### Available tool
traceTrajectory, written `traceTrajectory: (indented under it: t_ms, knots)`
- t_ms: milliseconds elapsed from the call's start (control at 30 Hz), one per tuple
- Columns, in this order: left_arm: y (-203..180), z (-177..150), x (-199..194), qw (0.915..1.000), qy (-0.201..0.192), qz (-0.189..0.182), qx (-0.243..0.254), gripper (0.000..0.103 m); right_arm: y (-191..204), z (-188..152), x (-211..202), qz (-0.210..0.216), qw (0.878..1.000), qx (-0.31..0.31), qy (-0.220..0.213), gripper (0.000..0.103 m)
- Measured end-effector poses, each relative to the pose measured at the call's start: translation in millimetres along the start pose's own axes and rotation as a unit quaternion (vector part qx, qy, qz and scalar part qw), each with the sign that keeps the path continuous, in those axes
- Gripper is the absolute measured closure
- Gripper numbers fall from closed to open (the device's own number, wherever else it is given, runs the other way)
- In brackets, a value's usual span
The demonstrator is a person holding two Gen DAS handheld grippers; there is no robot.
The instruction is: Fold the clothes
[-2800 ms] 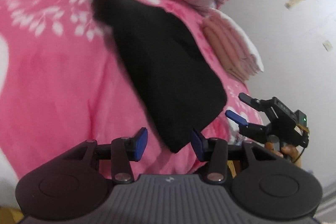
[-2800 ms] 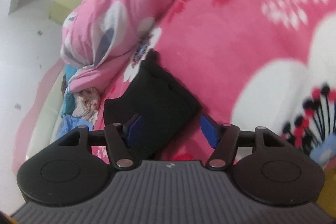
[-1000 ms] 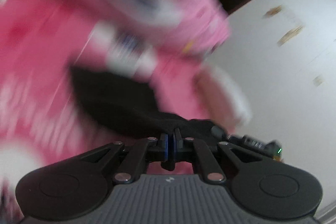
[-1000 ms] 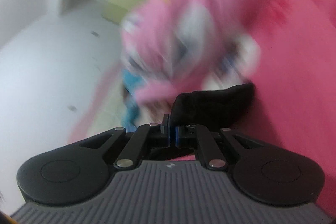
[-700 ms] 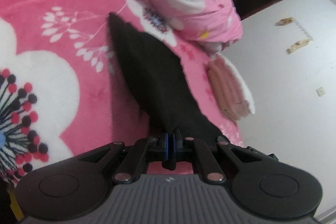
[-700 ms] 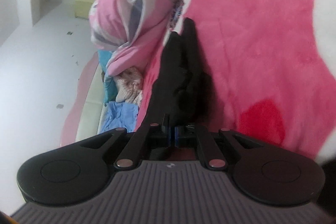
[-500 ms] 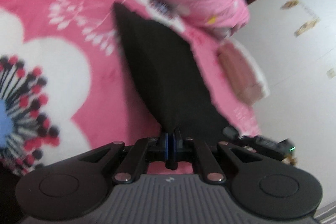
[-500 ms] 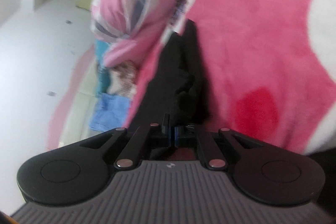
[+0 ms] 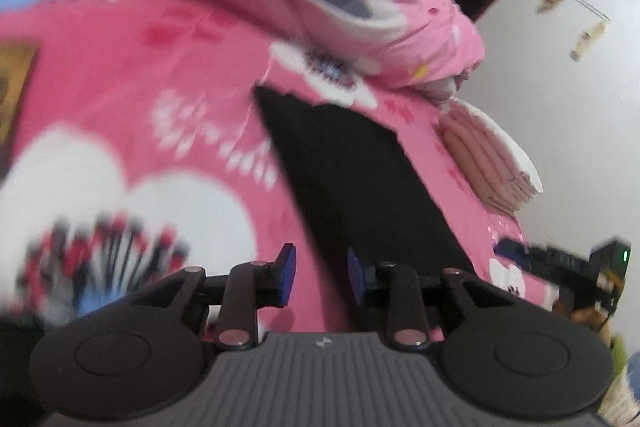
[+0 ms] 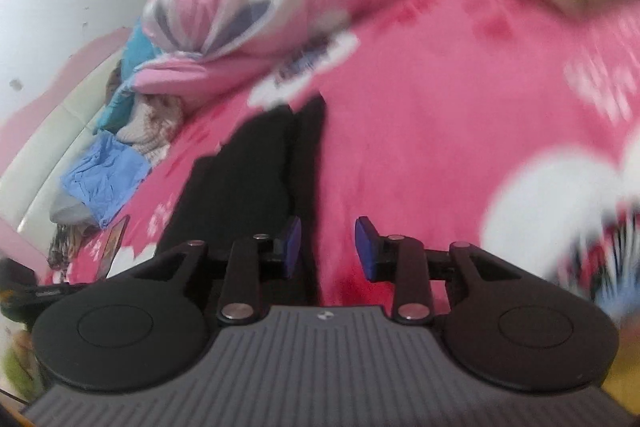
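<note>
Black garment (image 9: 360,183) lies flat on the pink bed (image 9: 120,75), stretched toward 12 o'clock, so it's laid out for folding. Both tongs, left (image 9: 319,273) and right (image 10: 328,243), have just been opening and pinch nothing.

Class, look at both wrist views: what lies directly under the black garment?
The black garment lies flat on the pink floral blanket, which shows all around its edges. Whatever the blanket itself rests on, and the blanket's pattern beneath the garment, is covered and cannot be seen.
</note>
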State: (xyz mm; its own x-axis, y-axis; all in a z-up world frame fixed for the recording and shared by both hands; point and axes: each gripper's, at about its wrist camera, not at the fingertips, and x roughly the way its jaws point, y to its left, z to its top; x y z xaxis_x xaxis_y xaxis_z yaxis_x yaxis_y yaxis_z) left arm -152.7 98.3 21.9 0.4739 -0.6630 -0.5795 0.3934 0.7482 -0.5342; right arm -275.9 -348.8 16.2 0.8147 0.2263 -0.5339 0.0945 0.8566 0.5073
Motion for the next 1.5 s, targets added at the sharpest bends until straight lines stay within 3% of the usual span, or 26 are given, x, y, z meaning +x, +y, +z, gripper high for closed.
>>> traceTrajectory:
  t_ms: [100,233,333,467,533,633,733,833,867,933,1000,1100,1200,1300,1400,1500]
  knots:
    - [-16,22,26,0.9988,-0.012,0.01,0.047,0.075,33,22,48,0.015,0.997,-0.08,0.008,0.085]
    - [-30,45,74,0.9954,-0.017,0.024,0.092,0.075,76,42,120,0.05,0.98,-0.189,0.038,0.089]
    - [-22,49,104,0.9955,-0.006,0.031,0.09,0.075,81,47,168,0.02,0.966,-0.249,0.064,0.089]
    - [-1,42,115,0.9971,-0.011,0.004,0.075,0.075,72,59,191,0.002,0.957,-0.262,0.123,0.092]
    - [8,39,113,0.9969,-0.021,-0.017,0.073,0.075,89,72,182,0.0,0.953,-0.283,0.111,0.09]
    - [22,35,114,0.9965,-0.036,-0.046,0.06,0.075,105,85,194,0.033,0.951,-0.289,0.107,0.092]
    - [32,38,113,0.9967,-0.035,-0.068,0.027,0.075,92,80,247,-0.014,0.944,-0.296,0.147,0.094]
    - [44,41,114,0.9955,-0.029,-0.09,-0.007,0.075,94,94,248,-0.025,0.953,-0.26,0.155,0.094]
    - [47,42,114,0.9948,-0.027,-0.096,-0.018,0.075,104,98,243,-0.037,0.951,-0.269,0.148,0.092]
    - [51,43,115,0.9938,-0.024,-0.103,-0.033,0.075,129,100,235,-0.02,0.942,-0.31,0.128,0.092]
    - [53,44,116,0.9932,-0.023,-0.107,-0.04,0.075,142,100,249,0.016,0.942,-0.306,0.136,0.094]
    - [55,43,114,0.9934,-0.025,-0.104,-0.043,0.075,131,86,303,-0.006,0.939,-0.301,0.166,0.095]
    - [55,42,110,0.9935,-0.029,-0.102,-0.042,0.074,115,108,298,-0.016,0.963,-0.233,0.136,0.092]
    - [55,43,111,0.9934,-0.03,-0.102,-0.043,0.072,103,128,254,-0.016,0.976,-0.195,0.097,0.092]
    - [52,44,112,0.9939,-0.033,-0.098,-0.036,0.07,88,133,222,0.001,0.978,-0.186,0.09,0.093]
    - [49,43,112,0.9947,-0.041,-0.09,-0.026,0.07,56,117,246,-0.039,0.975,-0.177,0.129,0.095]
